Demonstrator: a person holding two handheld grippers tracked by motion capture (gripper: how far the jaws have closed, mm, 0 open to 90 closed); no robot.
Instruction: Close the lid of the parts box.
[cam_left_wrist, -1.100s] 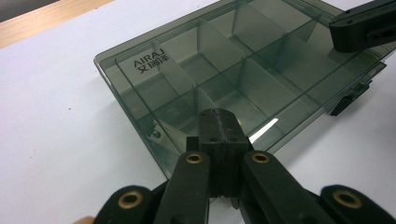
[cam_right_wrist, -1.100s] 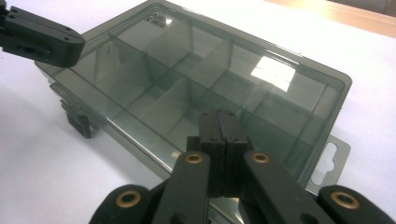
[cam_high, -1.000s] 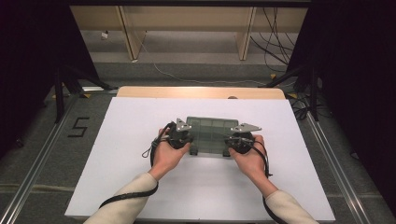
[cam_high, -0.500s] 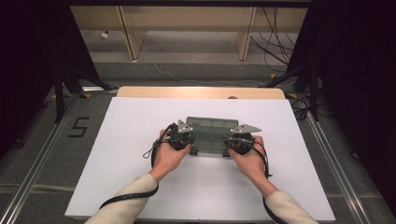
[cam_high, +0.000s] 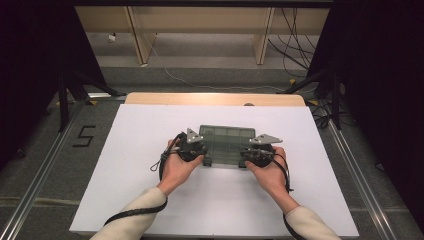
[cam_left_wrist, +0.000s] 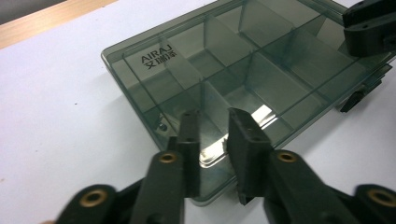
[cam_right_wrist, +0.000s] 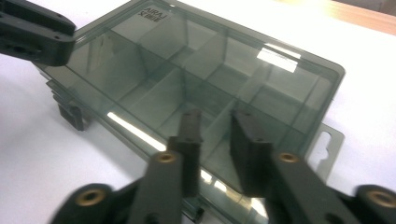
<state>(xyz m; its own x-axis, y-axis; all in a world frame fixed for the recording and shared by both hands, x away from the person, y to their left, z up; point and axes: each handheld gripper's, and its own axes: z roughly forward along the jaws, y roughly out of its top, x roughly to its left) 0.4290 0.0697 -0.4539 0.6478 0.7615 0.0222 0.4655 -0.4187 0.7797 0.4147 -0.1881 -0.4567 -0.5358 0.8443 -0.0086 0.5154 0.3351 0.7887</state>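
A smoky translucent compartment box (cam_high: 226, 145) with its lid down lies on the white table (cam_high: 150, 125), printed label (cam_left_wrist: 157, 59) at one corner. My left gripper (cam_high: 203, 152) rests at its left end, my right gripper (cam_high: 246, 153) at its right end. In the left gripper view the left gripper (cam_left_wrist: 214, 120) hovers over the lid's corner. Its jaws have just been opening and stand a little apart, with nothing between them. The right gripper (cam_right_wrist: 215, 120) has likewise just been opening over the lid, its gap empty. Each view catches the other gripper: right gripper (cam_left_wrist: 369, 28), left gripper (cam_right_wrist: 32, 32).
The box's dark latches (cam_left_wrist: 355, 99) stick out on its front side, and a hang tab (cam_right_wrist: 328, 144) lies flat at its end. A wooden strip (cam_high: 215, 99) edges the table's far side. Metal rails (cam_high: 35, 180) and cables (cam_high: 295, 45) are on the floor around.
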